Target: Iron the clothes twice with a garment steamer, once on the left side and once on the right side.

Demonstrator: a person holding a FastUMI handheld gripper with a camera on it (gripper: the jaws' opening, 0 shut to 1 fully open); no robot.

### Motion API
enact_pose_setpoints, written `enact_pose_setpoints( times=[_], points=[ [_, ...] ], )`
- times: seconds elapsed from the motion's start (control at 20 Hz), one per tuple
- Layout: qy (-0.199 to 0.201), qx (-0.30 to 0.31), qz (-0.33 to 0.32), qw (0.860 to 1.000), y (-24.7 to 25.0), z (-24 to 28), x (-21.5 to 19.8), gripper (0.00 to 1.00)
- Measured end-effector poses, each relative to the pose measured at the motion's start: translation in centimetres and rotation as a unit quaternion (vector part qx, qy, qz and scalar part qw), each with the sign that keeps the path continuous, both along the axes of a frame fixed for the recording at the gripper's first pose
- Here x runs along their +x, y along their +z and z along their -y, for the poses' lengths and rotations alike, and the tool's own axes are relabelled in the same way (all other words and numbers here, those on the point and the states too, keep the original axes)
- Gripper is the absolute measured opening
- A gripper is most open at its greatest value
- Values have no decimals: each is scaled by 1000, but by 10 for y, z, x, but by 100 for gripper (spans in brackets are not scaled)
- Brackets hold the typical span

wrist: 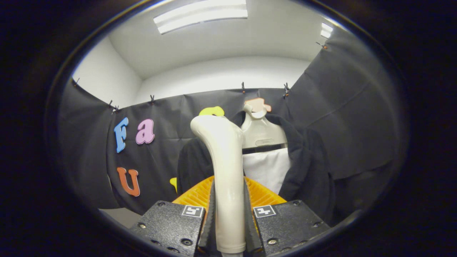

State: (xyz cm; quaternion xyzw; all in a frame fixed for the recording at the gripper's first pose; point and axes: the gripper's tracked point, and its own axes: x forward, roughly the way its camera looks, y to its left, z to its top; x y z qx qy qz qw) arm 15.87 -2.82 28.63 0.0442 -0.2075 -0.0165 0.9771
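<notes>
My gripper (228, 228) is clenched on the garment steamer (225, 178): its cream handle stands upright between my two fingers (210, 217), and both dark ribbed pads press against its sides. The handle rises from between the fingers and bends over at the top into a rounded head that leans toward my left. Behind the lower handle I see an orange ribbed part (264, 194) fanning out on both sides, just above the black finger blocks with their small square markers.

Beyond the steamer hang the clothes: a dark jacket (307, 167) on a pale hanger (262, 134), open at the front, with a white garment (267, 169) showing between its lapels. The hanger's neck reaches up to the top edge of the black cloth wall (357, 117) behind it. The steamer's handle hides part of the jacket's left half from me; I cannot tell whether the head touches the fabric or stands just short of it.

Above the cloth I see white walls and a ceiling with a long light panel (201, 16).
</notes>
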Motion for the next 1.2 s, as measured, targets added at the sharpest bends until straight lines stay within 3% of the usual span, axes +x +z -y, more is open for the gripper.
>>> enact_pose_setpoints(
  times=[0.6,1.2],
  points=[
    [-32,-1,-47,998,-62,12,-13,38],
    [-88,-20,-86,992,-127,20,-24,38]
  ],
)
